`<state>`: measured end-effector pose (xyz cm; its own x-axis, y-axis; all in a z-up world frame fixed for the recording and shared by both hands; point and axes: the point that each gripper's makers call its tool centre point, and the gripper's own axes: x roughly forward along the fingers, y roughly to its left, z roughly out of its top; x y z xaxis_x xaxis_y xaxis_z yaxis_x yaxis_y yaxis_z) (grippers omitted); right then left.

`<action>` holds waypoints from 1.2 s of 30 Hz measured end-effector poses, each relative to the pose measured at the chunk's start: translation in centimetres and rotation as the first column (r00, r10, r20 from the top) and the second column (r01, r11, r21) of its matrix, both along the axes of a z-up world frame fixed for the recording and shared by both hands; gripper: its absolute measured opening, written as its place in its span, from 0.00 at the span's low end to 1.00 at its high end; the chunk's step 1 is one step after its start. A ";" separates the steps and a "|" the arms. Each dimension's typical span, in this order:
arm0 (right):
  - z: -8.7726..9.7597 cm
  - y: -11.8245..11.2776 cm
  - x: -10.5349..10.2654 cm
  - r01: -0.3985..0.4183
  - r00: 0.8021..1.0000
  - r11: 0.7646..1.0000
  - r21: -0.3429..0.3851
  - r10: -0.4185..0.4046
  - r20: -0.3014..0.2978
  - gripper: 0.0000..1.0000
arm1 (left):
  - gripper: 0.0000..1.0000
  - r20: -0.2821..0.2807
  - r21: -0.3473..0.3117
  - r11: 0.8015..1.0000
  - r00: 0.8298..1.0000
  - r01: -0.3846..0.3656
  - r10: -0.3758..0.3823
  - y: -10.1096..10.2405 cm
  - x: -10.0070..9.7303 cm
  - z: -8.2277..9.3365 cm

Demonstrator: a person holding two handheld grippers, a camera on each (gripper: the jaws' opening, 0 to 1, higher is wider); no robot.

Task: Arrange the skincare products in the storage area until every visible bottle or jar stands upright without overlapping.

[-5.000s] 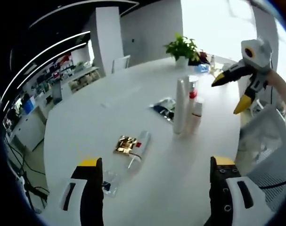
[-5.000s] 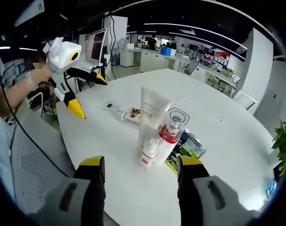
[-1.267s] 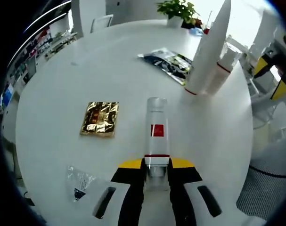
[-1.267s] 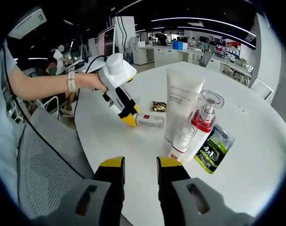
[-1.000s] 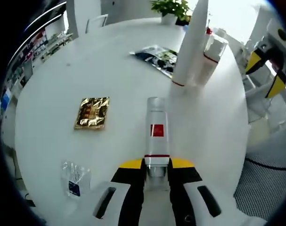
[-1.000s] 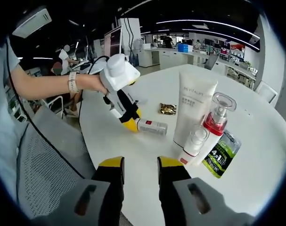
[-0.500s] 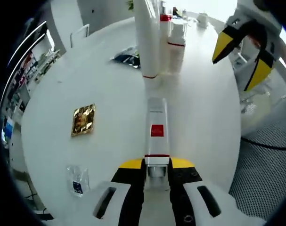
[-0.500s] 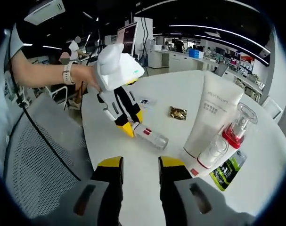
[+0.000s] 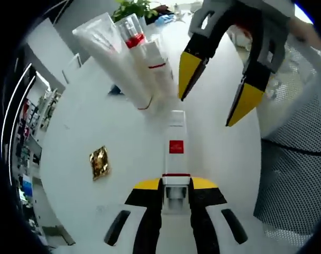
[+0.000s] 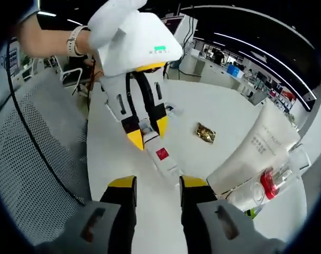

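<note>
My left gripper is shut on the cap end of a small clear bottle with a red label. The bottle points away from me toward the standing group: a tall white tube, a pump bottle with a red collar and a small white bottle. My right gripper hangs open just beyond the bottle's far end. In the right gripper view the left gripper holds the red-label bottle, whose free end lies just ahead of my right gripper.
All of it sits on a round white table. A gold sachet lies to the left of the held bottle, also the gold sachet. A mesh chair stands at the table's edge, a potted plant at the far side.
The left gripper has carried the red-label bottle closer to the standing products and to the right gripper, which now looms just past the bottle's end.
</note>
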<state>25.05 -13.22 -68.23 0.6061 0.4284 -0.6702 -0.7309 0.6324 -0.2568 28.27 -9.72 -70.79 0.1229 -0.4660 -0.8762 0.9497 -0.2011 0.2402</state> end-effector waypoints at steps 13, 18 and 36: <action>-0.7 0.5 0.2 -0.050 0.998 0.999 -0.012 0.050 -0.028 0.32 | 0.15 0.218 0.115 0.958 0.934 0.262 -0.282 -1.3 -1.5 1.4; -1.4 0.5 -0.1 -0.053 0.996 0.999 -0.002 0.053 -0.066 0.31 | 0.15 0.249 0.152 0.933 0.900 0.327 -0.357 -1.8 -2.3 1.7; -1.3 0.7 -0.3 -0.036 0.995 0.997 0.065 0.042 -0.087 0.27 | 0.15 0.383 0.381 0.757 0.655 0.530 -0.651 -3.0 -3.1 3.5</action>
